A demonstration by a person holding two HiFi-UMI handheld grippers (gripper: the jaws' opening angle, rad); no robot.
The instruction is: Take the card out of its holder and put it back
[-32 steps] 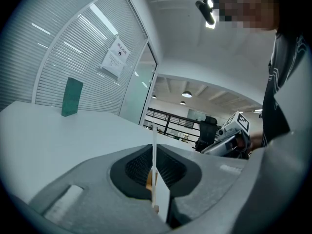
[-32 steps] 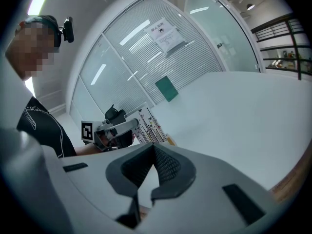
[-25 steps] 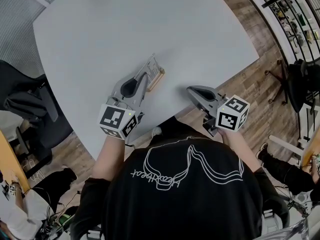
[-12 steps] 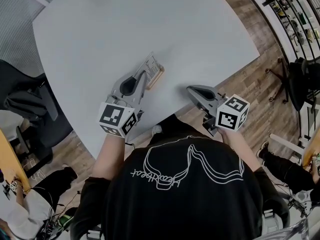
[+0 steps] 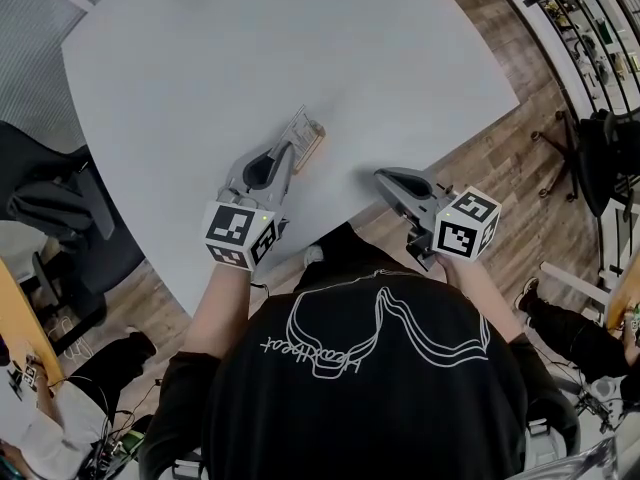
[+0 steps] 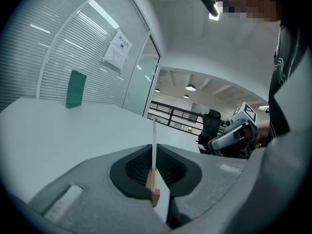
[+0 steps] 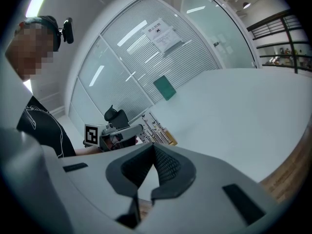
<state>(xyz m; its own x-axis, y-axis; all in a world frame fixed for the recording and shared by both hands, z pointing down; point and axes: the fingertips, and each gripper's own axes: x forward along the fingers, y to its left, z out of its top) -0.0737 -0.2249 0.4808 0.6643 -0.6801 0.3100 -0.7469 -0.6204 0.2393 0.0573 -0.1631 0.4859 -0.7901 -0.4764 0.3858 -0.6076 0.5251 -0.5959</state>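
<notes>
A printed card (image 5: 299, 128) stands upright in a small wooden holder (image 5: 310, 149) on the white table (image 5: 300, 48). My left gripper (image 5: 290, 152) reaches it from the near side, shut on the card's near edge. In the left gripper view the card (image 6: 154, 143) shows edge-on between the pads, with the holder (image 6: 153, 189) below it. My right gripper (image 5: 385, 178) rests near the table's front edge, right of the holder, shut on nothing. The right gripper view looks past its own jaws (image 7: 153, 147) to the card (image 7: 156, 126) and the left gripper (image 7: 122, 130).
A green block (image 6: 75, 89) stands at the table's far end. Dark office chairs sit off the left side (image 5: 60, 208) and the right side (image 5: 600, 158). The table's front edge (image 5: 330, 230) runs just before the person's chest.
</notes>
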